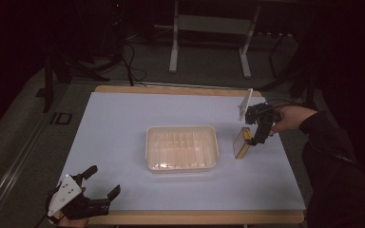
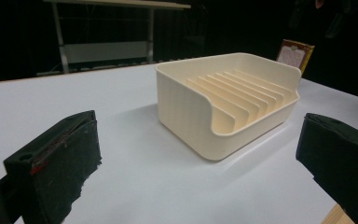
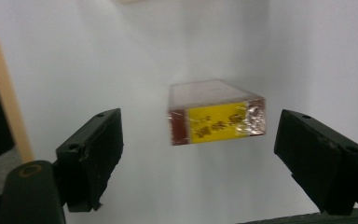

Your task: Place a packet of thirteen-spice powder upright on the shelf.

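A cream tray with slotted dividers (image 1: 181,147) sits mid-table; from the left gripper view it (image 2: 228,102) lies ahead of the jaws. Just right of it a small box with a yellow edge (image 1: 241,143) stands on the white mat, and it also peeks out behind the tray (image 2: 296,53). My right gripper (image 1: 255,137) hovers over that box, open. In the right gripper view the box (image 3: 216,119) lies between the widely spread jaws, untouched, with my right gripper (image 3: 203,144) open around it. My left gripper (image 1: 102,181) rests open at the near left corner, its jaws (image 2: 200,158) holding nothing.
The white mat (image 1: 123,118) covers a wooden table whose edge (image 1: 195,217) runs along the front. A dark-sleeved forearm (image 1: 332,142) comes in from the right. Metal table legs (image 1: 173,42) stand on the floor beyond the far edge.
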`<action>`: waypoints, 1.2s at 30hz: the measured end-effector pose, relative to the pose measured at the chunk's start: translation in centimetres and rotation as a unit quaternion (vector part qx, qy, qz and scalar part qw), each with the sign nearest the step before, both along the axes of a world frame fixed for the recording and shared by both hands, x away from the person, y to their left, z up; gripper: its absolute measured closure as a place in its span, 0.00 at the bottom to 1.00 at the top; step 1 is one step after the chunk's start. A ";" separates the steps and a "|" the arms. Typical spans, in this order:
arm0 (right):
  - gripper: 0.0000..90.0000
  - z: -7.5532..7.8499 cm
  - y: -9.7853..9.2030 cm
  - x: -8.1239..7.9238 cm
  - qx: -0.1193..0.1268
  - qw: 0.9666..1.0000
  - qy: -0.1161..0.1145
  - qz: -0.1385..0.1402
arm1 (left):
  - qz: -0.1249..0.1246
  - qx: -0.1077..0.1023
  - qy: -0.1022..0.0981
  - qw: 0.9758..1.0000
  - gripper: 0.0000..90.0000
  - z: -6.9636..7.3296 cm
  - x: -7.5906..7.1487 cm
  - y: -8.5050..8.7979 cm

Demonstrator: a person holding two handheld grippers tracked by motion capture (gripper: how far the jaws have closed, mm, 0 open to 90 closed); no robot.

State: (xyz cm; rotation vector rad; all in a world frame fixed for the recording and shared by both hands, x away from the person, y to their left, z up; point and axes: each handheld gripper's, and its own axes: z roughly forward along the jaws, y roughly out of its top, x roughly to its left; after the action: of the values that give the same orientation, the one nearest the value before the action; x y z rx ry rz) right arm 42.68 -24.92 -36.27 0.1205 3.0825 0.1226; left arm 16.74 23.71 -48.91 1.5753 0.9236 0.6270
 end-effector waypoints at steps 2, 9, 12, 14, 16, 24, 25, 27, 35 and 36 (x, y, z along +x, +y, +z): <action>0.20 -0.1 -0.2 0.2 0.001 1.000 -0.001 -0.002 | 0.000 -0.002 0.002 1.000 0.00 0.0 0.0 0.0; 0.23 -1.0 -0.5 0.9 0.001 1.000 0.004 0.000 | -0.001 0.001 0.004 1.000 0.00 -0.1 0.0 -0.1; 0.21 -1.4 -0.4 1.3 0.000 1.000 0.006 -0.011 | -0.002 0.000 0.005 1.000 0.00 -0.1 0.0 -0.1; 0.21 -1.5 -0.3 1.6 0.003 1.000 0.021 -0.019 | -0.003 0.000 0.005 1.000 0.00 -0.1 0.0 -0.2; 0.23 -1.8 -0.1 1.6 -0.004 1.000 0.013 -0.016 | -0.004 0.001 0.005 1.000 0.00 -0.1 0.0 -0.1; 0.29 -2.9 0.1 2.1 -0.018 0.999 0.024 -0.013 | -0.006 0.001 0.006 1.000 0.00 -0.1 0.0 -0.1; 0.32 -3.0 0.1 2.2 -0.019 0.999 0.026 -0.013 | -0.006 0.000 0.006 1.000 0.00 -0.1 0.0 -0.1; 0.32 -3.2 0.1 2.2 -0.022 0.999 0.030 -0.009 | -0.006 0.000 0.006 1.000 0.00 -0.1 0.0 -0.1; 0.33 -3.3 0.3 2.3 -0.033 0.999 0.036 -0.002 | -0.006 0.001 0.006 1.000 0.00 -0.1 0.0 -0.2; 0.33 -3.3 0.4 2.3 -0.034 0.999 0.034 0.002 | -0.007 0.001 0.006 1.000 0.00 -0.1 0.0 -0.2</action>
State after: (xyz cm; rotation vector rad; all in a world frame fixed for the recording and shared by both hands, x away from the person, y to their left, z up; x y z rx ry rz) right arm 44.93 -24.54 -39.54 0.1190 3.1510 0.0142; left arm 16.71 23.52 -48.99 1.5878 0.9209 0.6094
